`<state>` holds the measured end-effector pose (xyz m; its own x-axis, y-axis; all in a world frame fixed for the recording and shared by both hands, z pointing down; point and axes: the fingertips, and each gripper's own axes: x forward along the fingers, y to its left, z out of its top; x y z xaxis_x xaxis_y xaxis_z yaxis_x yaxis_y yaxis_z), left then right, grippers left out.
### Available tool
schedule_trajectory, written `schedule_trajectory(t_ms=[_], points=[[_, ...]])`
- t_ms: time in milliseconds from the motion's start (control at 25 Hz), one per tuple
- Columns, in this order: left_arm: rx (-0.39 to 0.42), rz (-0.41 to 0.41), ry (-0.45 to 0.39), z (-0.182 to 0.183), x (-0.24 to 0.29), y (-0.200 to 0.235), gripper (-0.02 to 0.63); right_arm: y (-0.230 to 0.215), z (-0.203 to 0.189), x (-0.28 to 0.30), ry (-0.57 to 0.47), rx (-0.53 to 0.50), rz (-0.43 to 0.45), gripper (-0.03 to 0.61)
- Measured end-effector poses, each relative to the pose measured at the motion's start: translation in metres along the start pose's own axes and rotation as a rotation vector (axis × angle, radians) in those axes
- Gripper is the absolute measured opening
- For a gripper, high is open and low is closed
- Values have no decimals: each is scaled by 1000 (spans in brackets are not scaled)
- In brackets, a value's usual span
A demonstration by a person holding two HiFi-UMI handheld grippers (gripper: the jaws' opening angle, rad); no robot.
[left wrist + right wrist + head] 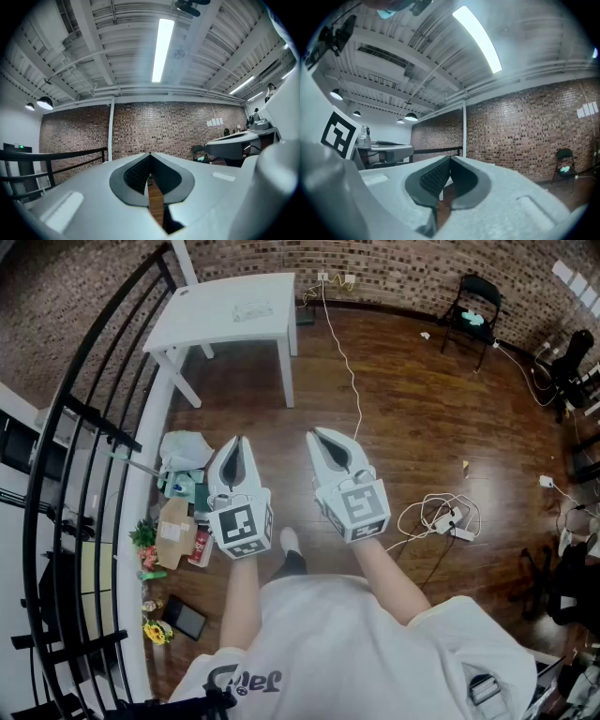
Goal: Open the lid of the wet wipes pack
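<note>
Dark wooden floor (403, 427) fills the head view, closed off by a brick wall (422, 268) at the far side. Two sets of white plastic tongs, the left tongs (238, 441) and the right tongs (319, 434), are held level side by side. Each is pinched together at the tips with nothing between. A small, pale, flat wet wipes pack (253, 310), as I take it, though it is too small to be sure, lies on the white tabletop (206, 320). It is well apart from both tongs, ahead and slightly left, and its long side seems to run left to right. The left tongs look the nearer. Bare floor lies between, with a white cable (349, 362) trailing along its right side. A black metal railing (94, 423) and a heap of boxes and bags (178, 512) hem in the left side.

Left gripper view: the left tongs (150, 153) meet at the tips, empty, facing the brick wall (164, 126). No pack shows.

Right gripper view: the right tongs (450, 158) are likewise closed and empty. A black folding chair (565, 164) stands by the wall.
</note>
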<state>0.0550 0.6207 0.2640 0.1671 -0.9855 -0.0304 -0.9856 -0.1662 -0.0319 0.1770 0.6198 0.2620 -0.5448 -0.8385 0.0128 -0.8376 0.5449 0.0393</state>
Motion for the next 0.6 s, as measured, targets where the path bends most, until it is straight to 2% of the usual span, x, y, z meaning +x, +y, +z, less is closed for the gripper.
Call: schedule_trajectory(t_ms=[240,400,600], points=[[-12,9,-25,3,54,68,15,14,11,83,-44,-48,-13,-11],[-16,10,-45,-1,80,98,15,19,6,120,-32,-61,-19,-11],[-38,25,-16,-14,99,119,15,20,-2,152,-6,-51,-9,-11]])
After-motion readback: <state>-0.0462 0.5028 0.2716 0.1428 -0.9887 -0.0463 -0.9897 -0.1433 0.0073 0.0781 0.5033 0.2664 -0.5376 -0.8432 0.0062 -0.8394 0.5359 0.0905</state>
